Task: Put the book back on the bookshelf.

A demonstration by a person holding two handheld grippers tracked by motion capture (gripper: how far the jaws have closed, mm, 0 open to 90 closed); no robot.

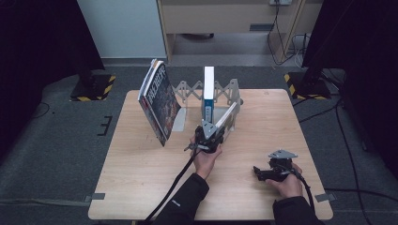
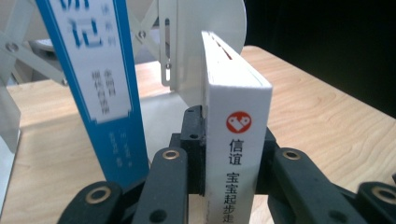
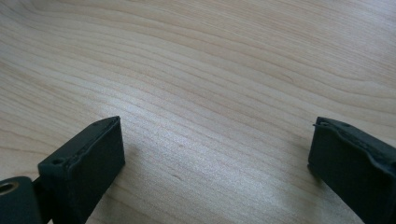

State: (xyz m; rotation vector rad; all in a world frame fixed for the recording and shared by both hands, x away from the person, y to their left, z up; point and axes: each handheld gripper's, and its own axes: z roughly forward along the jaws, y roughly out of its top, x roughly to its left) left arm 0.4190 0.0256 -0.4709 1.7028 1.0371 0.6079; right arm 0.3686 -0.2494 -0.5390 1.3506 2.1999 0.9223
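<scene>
My left gripper [image 1: 212,130] is shut on the spine of a white book [image 1: 226,118] that leans to the left in the grey folding rack [image 1: 187,89]. In the left gripper view its black jaws [image 2: 231,134] press both sides of that white book [image 2: 238,140], whose spine carries a red logo. Just left of it a blue-spined book [image 2: 93,70] stands upright [image 1: 209,91]. Farther left, a dark-covered book [image 1: 158,102] leans against the rack's end. My right gripper [image 1: 258,172] rests low at the table's front right, open, with only bare wood between its jaws [image 3: 215,135].
The rack stands at the back centre of the light wooden table [image 1: 141,168]. A cable [image 1: 173,187] trails from the left gripper toward the front edge. Dark stands with striped bases [image 1: 94,86] flank the table on the floor.
</scene>
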